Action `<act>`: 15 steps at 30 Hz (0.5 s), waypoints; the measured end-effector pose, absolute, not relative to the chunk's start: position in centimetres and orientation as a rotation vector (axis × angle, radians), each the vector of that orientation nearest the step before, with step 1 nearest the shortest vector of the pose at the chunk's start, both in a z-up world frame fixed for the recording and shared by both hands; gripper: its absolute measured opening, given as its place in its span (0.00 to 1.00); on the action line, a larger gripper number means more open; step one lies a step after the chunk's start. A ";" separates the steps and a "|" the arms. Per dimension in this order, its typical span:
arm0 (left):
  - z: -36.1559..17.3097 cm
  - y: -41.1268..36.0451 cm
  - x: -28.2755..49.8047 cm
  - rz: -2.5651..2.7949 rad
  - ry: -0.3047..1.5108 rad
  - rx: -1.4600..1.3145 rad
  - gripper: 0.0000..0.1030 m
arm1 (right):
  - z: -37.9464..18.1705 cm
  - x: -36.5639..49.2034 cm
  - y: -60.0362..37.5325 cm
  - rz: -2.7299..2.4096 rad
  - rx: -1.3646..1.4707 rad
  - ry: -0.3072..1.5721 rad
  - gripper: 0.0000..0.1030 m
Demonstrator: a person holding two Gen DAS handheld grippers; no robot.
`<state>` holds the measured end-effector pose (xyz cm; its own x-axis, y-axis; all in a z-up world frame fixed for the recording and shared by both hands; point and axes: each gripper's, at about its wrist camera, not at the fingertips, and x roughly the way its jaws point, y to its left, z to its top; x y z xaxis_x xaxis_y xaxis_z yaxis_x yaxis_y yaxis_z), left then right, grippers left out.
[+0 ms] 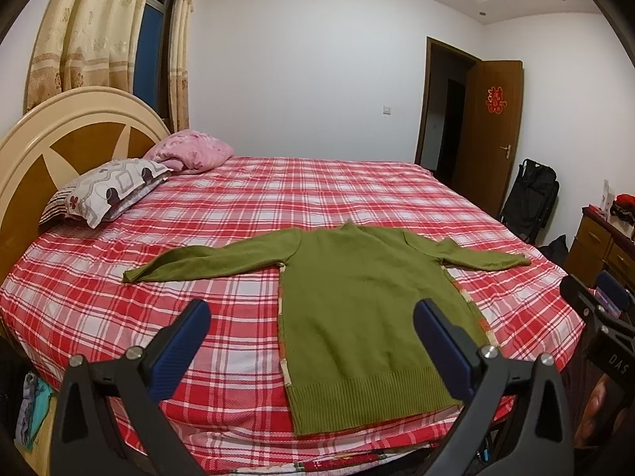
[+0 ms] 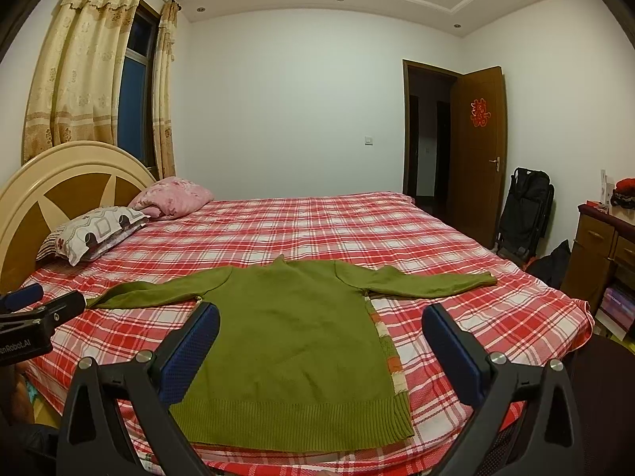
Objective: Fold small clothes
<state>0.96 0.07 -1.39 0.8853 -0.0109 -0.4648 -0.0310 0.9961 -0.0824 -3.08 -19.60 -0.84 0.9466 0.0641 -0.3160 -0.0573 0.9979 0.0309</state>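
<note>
Left gripper [image 1: 313,317]: jaws spread wide, nothing between them, held above the near edge of the bed [image 1: 357,182]. Blue pads [image 1: 180,351] face inward. Its right finger overlaps the lower right part of the sweater in view; contact cannot be told.

Right gripper [image 2: 321,325]: jaws also wide apart, holding nothing, poised over the near edge. Its left finger overlaps the sweater's lower left side in view; right finger over bare plaid sheet.

Each gripper shows at the edge of the other's view, the two side by side.

Green sweater [image 1: 357,297]: lies flat on the red-and-white plaid sheet, near side of the bed, hem toward the cameras, collar pointing away. Both sleeves stretched outward to left and right, slightly angled toward the hem. A strip of patterned cloth [image 2: 391,361] peeks out along the sweater's side edges, underneath it.

Head of bed at left: curved wooden headboard [image 1: 59,131], patterned pillow [image 1: 111,190], pink pillow [image 1: 190,152] just beyond it. Curtains [image 1: 87,31] and window behind. Open brown door [image 1: 490,127] at far right, black bag [image 1: 530,198] near it, wooden dresser [image 1: 599,238] at right edge.
</note>
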 end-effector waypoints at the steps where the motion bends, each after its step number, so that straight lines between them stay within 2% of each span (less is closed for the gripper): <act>1: -1.4 0.1 1.0 0.011 0.484 -0.090 1.00 | -0.9 -3.1 -19.6 0.061 0.022 0.323 0.99; 15: -1.2 0.3 1.1 0.009 0.490 -0.093 1.00 | -1.0 -2.9 -19.8 0.063 0.029 0.328 0.99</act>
<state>1.15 0.28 -1.25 0.8825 -0.0133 -0.4701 -0.0313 0.9957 -0.0870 -2.87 -19.81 -1.03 0.9449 0.0662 -0.3206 -0.0568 0.9976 0.0384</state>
